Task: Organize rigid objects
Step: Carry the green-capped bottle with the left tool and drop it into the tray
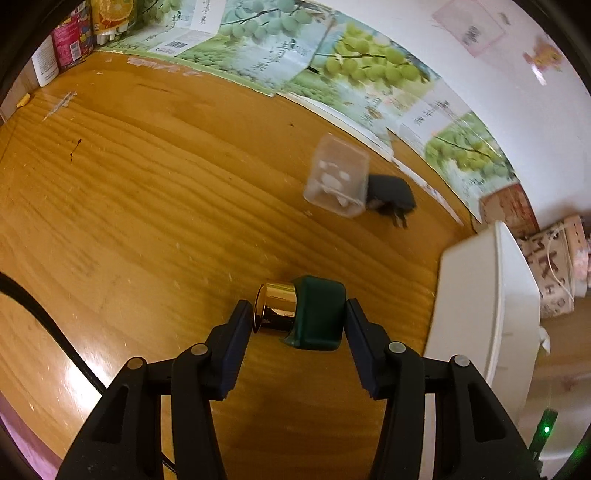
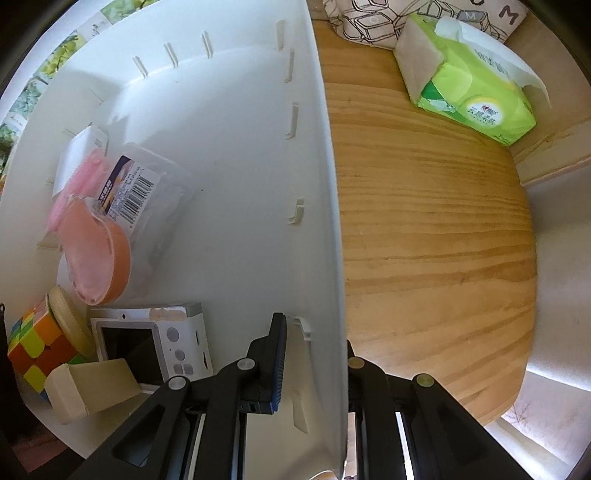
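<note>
My left gripper (image 1: 299, 317) is shut on a dark green bottle with a gold cap (image 1: 303, 312), held sideways just above the wooden table (image 1: 147, 184). A clear plastic box (image 1: 337, 181) and a black plug adapter (image 1: 391, 194) lie further back. The white bin (image 1: 484, 295) stands to the right. My right gripper (image 2: 314, 354) is shut on the white bin's side wall (image 2: 321, 221), one finger inside and one outside. Inside the bin lie a white camera (image 2: 162, 339), a Rubik's cube (image 2: 33, 347), an orange lidded tub (image 2: 99, 251), a clear barcoded box (image 2: 147, 192) and a beige block (image 2: 92, 387).
Grape-printed cardboard (image 1: 332, 66) lines the table's back edge, with cans (image 1: 70, 37) at the far left. A black cable (image 1: 48, 325) crosses the near left. A green tissue pack (image 2: 469, 81) lies on the table right of the bin, beside a patterned cushion (image 2: 388, 22).
</note>
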A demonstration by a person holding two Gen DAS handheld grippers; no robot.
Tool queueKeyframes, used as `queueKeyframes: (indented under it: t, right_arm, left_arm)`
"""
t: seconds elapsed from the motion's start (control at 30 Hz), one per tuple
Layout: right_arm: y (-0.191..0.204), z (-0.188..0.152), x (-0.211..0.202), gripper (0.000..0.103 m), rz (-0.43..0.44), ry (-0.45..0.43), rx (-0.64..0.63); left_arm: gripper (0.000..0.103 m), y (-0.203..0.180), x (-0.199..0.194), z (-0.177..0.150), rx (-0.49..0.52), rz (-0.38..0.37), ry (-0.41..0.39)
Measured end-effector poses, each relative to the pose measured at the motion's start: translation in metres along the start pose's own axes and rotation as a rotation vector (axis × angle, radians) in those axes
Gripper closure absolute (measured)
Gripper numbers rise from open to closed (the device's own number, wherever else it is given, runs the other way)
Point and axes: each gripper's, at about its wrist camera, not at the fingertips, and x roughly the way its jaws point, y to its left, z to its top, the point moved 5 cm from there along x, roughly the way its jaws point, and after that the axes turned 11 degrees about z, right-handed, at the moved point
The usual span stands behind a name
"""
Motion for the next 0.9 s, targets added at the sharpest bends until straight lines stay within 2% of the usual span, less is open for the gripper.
queueKeyframes:
  t: [0.27,0.5,0.73,0.9]
  right_arm:
    - [-0.001,-0.004,-0.010,0.086,0.026,-0.015,-0.044]
    - [0.004,-0.010,-0.015,0.086,0.034,-0.019,-0.081]
    - [0.007,-0.011,-0.015,0.086,0.043,-0.019,-0.108]
    - [0.010,-0.010,-0.015,0.086,0.048,-0.017,-0.123]
  left_arm:
    - [0.049,-0.019,-0.026,-0.026,0.045,-0.041,-0.020]
    - [0.049,-0.039,-0.055,-0.044,0.100,-0.105,-0.086]
    - [0.049,-0.071,-0.090,-0.061,0.205,-0.216,-0.193]
    - [0.049,-0.098,-0.102,-0.075,0.306,-0.251,-0.220]
